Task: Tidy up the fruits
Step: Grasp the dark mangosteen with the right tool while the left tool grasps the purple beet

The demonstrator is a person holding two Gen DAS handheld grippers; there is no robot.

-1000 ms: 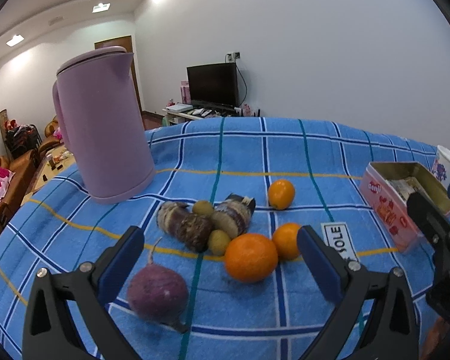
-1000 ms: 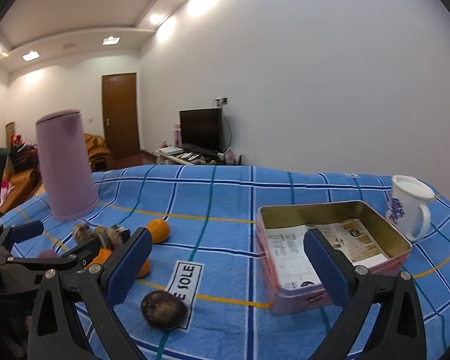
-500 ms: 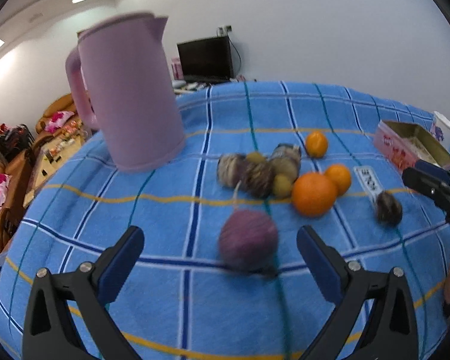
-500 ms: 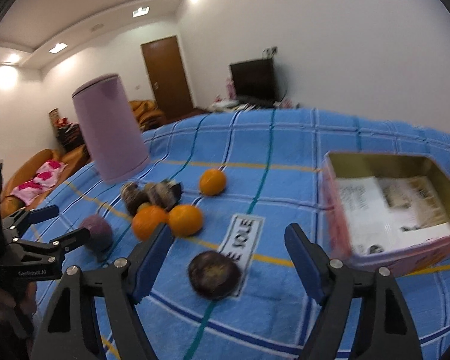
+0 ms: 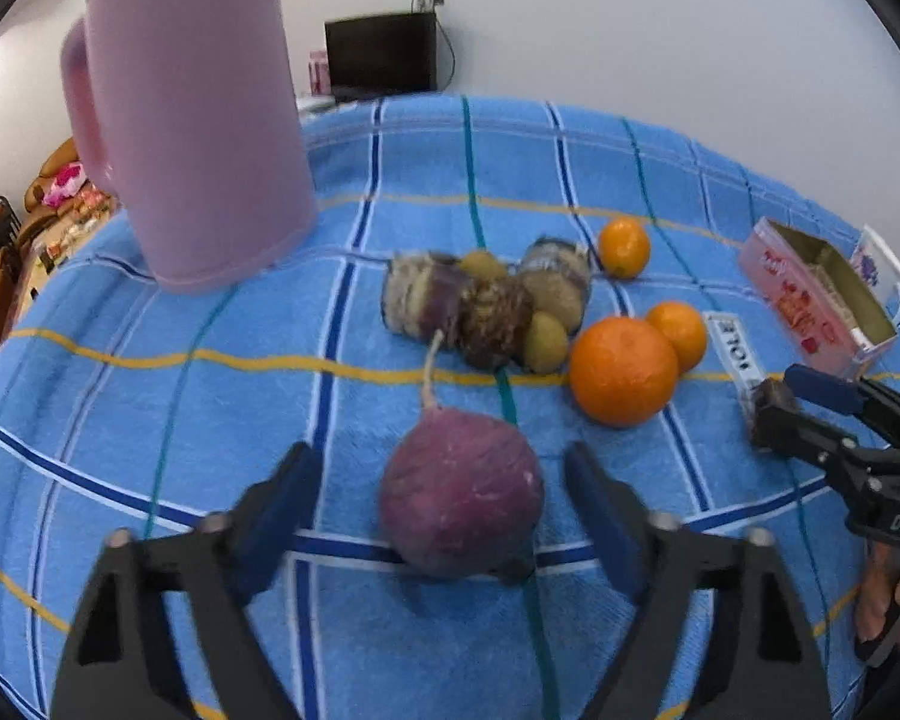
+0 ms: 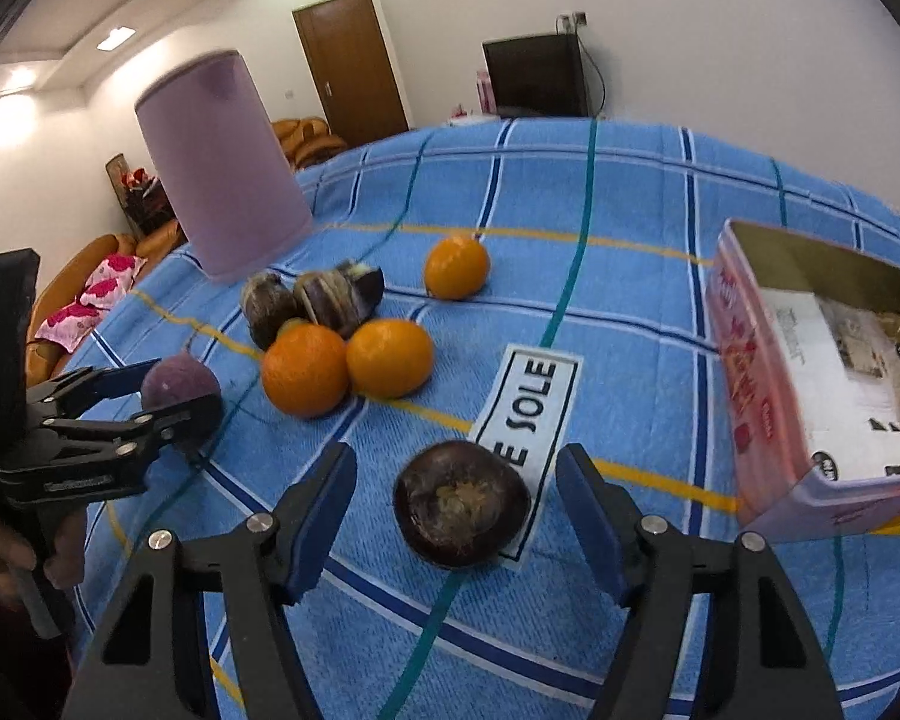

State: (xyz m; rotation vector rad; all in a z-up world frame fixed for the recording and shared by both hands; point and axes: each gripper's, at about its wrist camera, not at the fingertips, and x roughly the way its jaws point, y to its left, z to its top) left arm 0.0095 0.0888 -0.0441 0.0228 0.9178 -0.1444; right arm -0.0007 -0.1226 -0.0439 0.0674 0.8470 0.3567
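Nothing sorted yet: the oranges [image 6: 304,369] are loose on the bench [image 6: 630,192]. Your left hand-held gripper [image 5: 444,501] is closing around the purple root [image 5: 461,495], the right hand-held gripper [image 6: 453,501] around the dark round fruit [image 6: 461,504]; neither grips yet. The tin [image 6: 744,360] holds no fruit.

1. Blue checked tablecloth [image 6: 630,192] covers the table.
2. Purple root [image 5: 459,495] sits near the front, dark round fruit [image 6: 461,504] on the label's edge [image 6: 525,402].
3. Three oranges [image 6: 305,369], a taro cluster [image 5: 486,303], pink kettle [image 5: 195,120] and open tin [image 6: 822,372] rest there too.
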